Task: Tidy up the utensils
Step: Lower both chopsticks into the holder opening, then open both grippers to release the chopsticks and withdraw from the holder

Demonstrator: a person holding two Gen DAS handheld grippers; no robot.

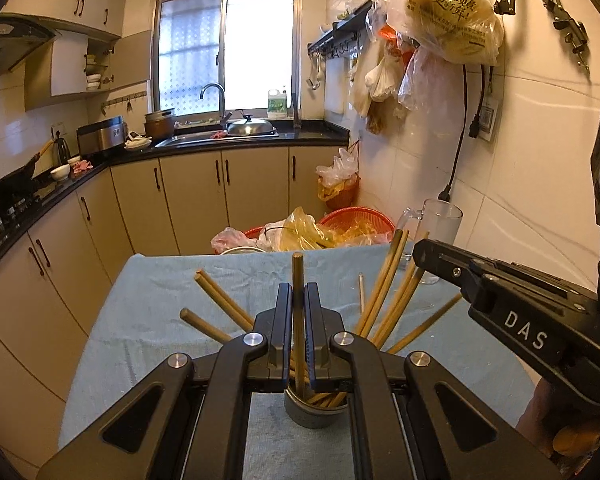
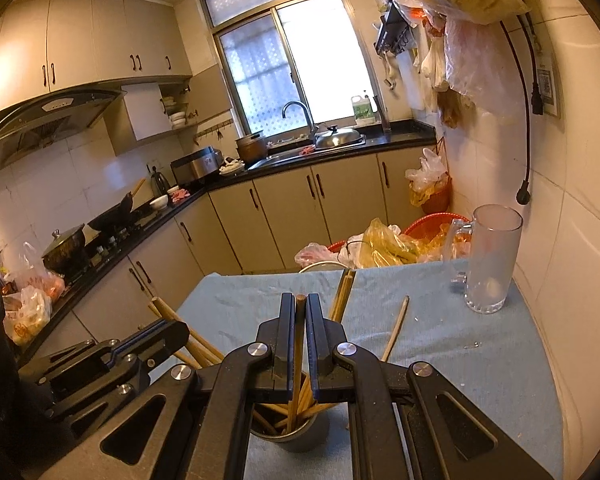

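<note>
Two hand-held grippers met over a steel cup (image 1: 314, 414) near the bottom centre of both views, on a surface (image 1: 152, 300) draped in blue cloth. The left hand-held gripper (image 1: 298, 312) was clamped shut on one chopstick (image 1: 298, 280), and the right hand-held gripper (image 2: 300, 320) was pinched closed on another chopstick (image 2: 299, 320). Each stick stood close to upright between the jaws, long axis running top to bottom of the frame, blunt end up and lower end down inside the cup's mouth.

The job looked well advanced but unfinished. Most of the chopsticks (image 1: 384, 300) already sat in the cup, fanned outward, some leaning toward the left of the frame, others toward the upper right. The two held sticks appeared to be mid-placement, their tips in among the rest but neither let go. One loose chopstick (image 2: 396, 328) lay flat on the cloth at centre right of the right wrist view, its length running from lower left to upper right, apart from the cup; it seemed to be what was left to collect. A glass mug (image 2: 492, 260) stood empty toward the right edge, near the tiled wall, clear of the sticks. Whether any other utensil waited outside the frames could not be told.
</note>
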